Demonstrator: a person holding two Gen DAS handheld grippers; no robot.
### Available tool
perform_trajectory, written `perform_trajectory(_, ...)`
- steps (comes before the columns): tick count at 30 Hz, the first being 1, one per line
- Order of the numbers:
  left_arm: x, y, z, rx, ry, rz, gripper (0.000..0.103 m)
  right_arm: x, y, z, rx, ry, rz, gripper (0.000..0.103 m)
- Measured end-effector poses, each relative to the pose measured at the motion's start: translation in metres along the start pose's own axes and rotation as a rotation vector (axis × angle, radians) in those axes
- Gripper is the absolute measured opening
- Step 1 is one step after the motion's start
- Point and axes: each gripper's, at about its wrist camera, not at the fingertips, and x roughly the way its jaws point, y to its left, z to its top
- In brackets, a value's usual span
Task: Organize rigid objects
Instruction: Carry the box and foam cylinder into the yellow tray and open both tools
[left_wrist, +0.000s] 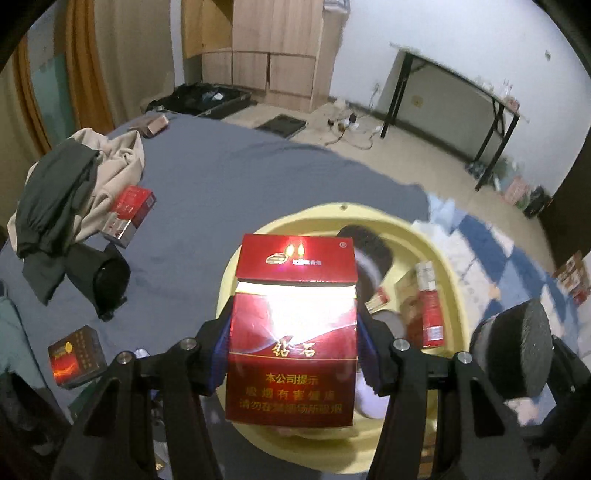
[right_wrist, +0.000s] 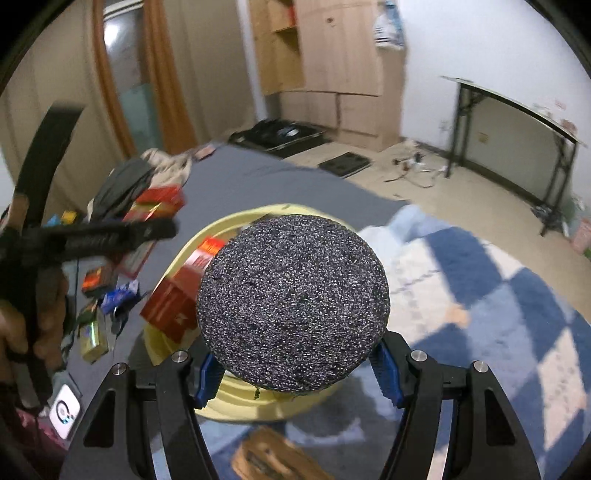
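My left gripper (left_wrist: 293, 350) is shut on a red cigarette box (left_wrist: 293, 332) with gold Chinese lettering and holds it above a yellow basin (left_wrist: 448, 266). The basin holds a small red and white box (left_wrist: 430, 306) and a dark round thing. My right gripper (right_wrist: 295, 369) is shut on a round black foam disc (right_wrist: 293, 302) and holds it over the same basin (right_wrist: 229, 402). The disc also shows at the right of the left wrist view (left_wrist: 524, 343). The red box also shows in the right wrist view (right_wrist: 177, 299), left of the disc.
The grey bed sheet (left_wrist: 221, 177) carries a clothes pile (left_wrist: 70, 192), a red box (left_wrist: 129, 214), a dark box (left_wrist: 75, 356) and a black cylinder (left_wrist: 109, 280). A blue checked blanket (right_wrist: 498, 302) lies right of the basin. Several small boxes (right_wrist: 99, 306) lie left.
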Motion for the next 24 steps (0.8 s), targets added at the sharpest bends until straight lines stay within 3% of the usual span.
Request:
perform_trajectory(5,0.027,-0.006,-0.005,0.074,0.044,-0.005,0.059,0.042,-0.005,0.007,-0.080,0.070,0.010,0.067)
perform_trajectory(10,0.042,-0.002,-0.004,0.040,0.078,-0.019,0.059,0.073,0.000,0.016,-0.109,0.105,0.000,0.067)
perform_trajectory(15,0.049,-0.007,-0.004,0.040,0.088,-0.015,0.059,0.079,0.017,0.016,-0.153,0.102,-0.014,0.068)
perform_trajectory(17,0.050,-0.010,-0.005,0.052,0.096,-0.002,0.064,0.083,0.021,0.014,-0.163,0.112,-0.031,0.069)
perform_trajectory(19,0.047,-0.011,-0.005,0.056,0.087,0.001,0.084,0.084,0.026,0.011,-0.170,0.122,-0.037,0.071)
perform_trajectory(21,0.042,-0.010,-0.004,0.043,0.068,-0.006,0.096,0.082,0.027,0.012,-0.173,0.113,-0.038,0.079)
perform_trajectory(24,0.030,-0.005,0.001,0.003,0.033,-0.018,0.102,0.071,0.029,0.012,-0.169,0.086,-0.023,0.090)
